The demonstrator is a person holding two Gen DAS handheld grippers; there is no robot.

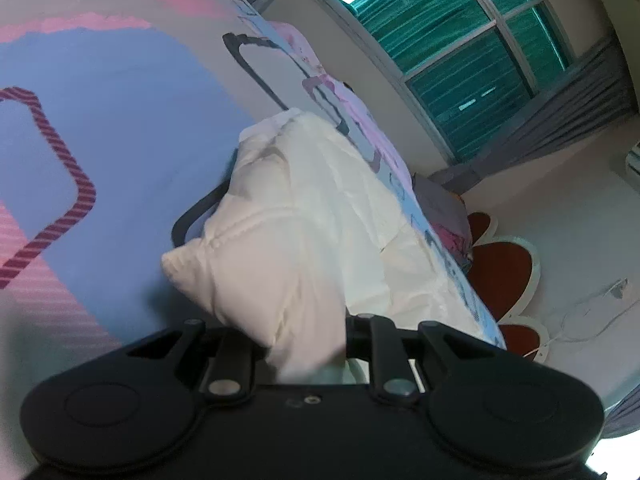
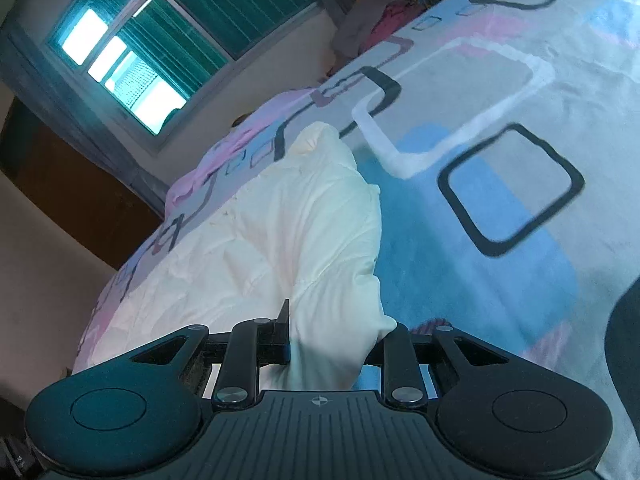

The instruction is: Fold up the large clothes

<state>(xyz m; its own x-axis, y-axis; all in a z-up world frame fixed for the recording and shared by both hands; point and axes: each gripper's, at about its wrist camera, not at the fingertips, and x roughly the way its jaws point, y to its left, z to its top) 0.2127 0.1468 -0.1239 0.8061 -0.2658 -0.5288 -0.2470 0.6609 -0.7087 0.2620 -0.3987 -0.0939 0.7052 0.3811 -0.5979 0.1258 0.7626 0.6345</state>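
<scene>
Close up in the left view, black left gripper [image 1: 306,344] clamped on a bunched edge of the white shirt [image 1: 320,208], cloth squeezed between the two sides and puffing out above them. Close up in the right view, black right gripper [image 2: 332,348] clamped the same way on another bunched part of the white shirt [image 2: 280,232], one dark finger [image 2: 283,320] poking up at the left of the pinched cloth. Just past each tool, lifted cloth in a soft hump, with a sleeve end sticking out to the side in the left view and a rounded tip at the top of the hump in the right view. Beyond the humps, the rest of the shirt spread flat and wrinkled on the bed sheet [image 1: 120,140] [image 2: 500,208]. All around it, blue, pink and grey patches with dark rounded squares on the sheet. At the far edge of the bed, a small heap of grey and pink cloth [image 1: 444,208] [image 2: 372,20]. On the floor past the bed, a red and white mat [image 1: 504,268]. Farthest away, a big window [image 1: 460,52] [image 2: 168,28] with green covering and bright spots of light, and a grey curtain [image 1: 572,116] beside it.
</scene>
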